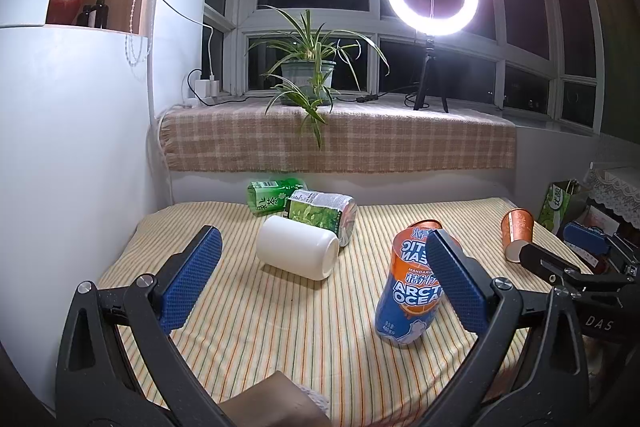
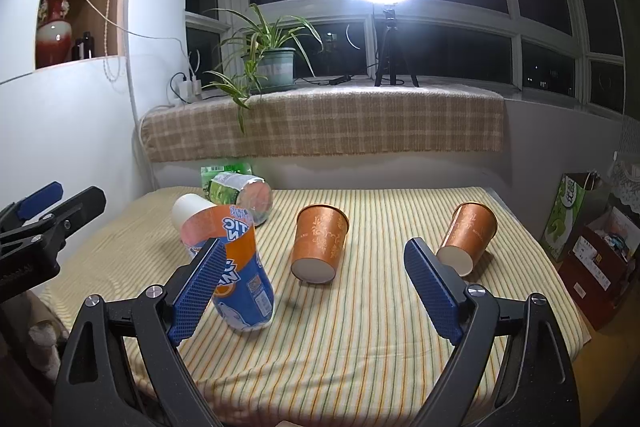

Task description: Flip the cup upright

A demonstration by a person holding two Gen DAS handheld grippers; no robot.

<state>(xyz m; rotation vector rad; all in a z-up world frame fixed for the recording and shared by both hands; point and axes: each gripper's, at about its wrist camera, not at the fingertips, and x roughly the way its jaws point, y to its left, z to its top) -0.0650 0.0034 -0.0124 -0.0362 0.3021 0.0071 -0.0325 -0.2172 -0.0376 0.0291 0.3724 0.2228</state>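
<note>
The left gripper (image 1: pixel 320 283) hovers low over the near edge of the striped-cloth table (image 1: pixel 280 327), levelled forward, jaws spread wide and holding nothing. Between its blue pads lies a white cylindrical cup (image 1: pixel 298 253) on its side, toward the far left corner. The right gripper (image 2: pixel 312 287) is posed likewise, jaws wide and empty, with a copper-orange paper cup (image 2: pixel 319 243) ahead, tipped with its base toward the near edge; a second copper-orange paper cup (image 2: pixel 468 237) lies near the right edge. An orange-and-blue soda can (image 2: pixel 236 275) leans just beside the right gripper's left pad
</note>
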